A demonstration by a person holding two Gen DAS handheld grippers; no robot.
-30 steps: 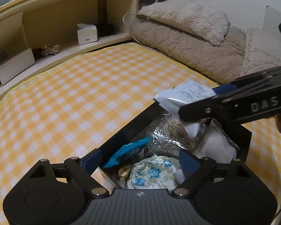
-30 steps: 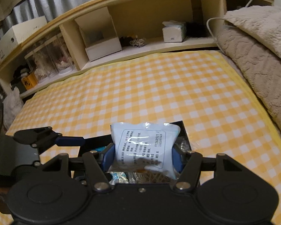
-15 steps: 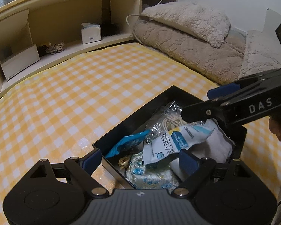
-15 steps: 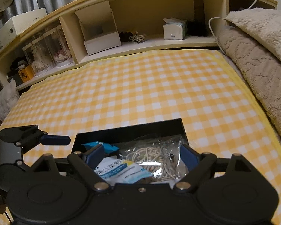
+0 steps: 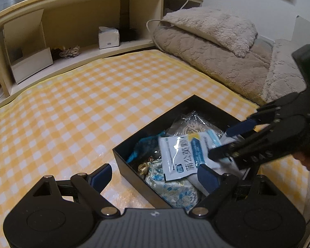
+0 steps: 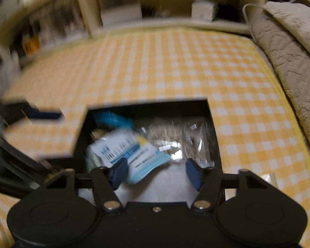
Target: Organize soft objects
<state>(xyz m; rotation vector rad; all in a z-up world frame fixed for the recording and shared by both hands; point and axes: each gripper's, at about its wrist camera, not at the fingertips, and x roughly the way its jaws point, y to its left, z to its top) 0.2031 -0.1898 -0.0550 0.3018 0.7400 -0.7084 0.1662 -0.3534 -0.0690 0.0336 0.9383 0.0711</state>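
Note:
A black box [image 5: 132, 166] sits on the yellow checked sheet [image 5: 82, 107]. In it lie a clear bag of cords [image 5: 194, 124], a blue wrapper [image 5: 142, 146], a floral pouch [image 5: 171, 188], a white soft pack [image 6: 165, 186], and on top a white-and-blue packet [image 5: 181, 157]. My left gripper [image 5: 155, 176] stands open at the box's near corner, holding nothing. My right gripper [image 6: 156, 172] hangs low over the box with its jaws closing. The packet's [image 6: 126, 150] blue corner lies between them beside the left pad, and the right pad is apart from it. That view is blurred.
A wooden headboard shelf [image 5: 72, 4] runs along the back with a tissue box [image 5: 109, 37], a coil of rope [image 5: 70, 51] and a cardboard box [image 5: 29, 62]. Beige fleece blankets and a pillow [image 5: 212, 26] pile up on the right. A hand [image 5: 308, 159] holds the right gripper.
The right gripper let go of the white-and-blue packet, which now lies on the other things in the box. That gripper has sunk lower over the box, its jaws narrower. The left gripper drew back slightly.

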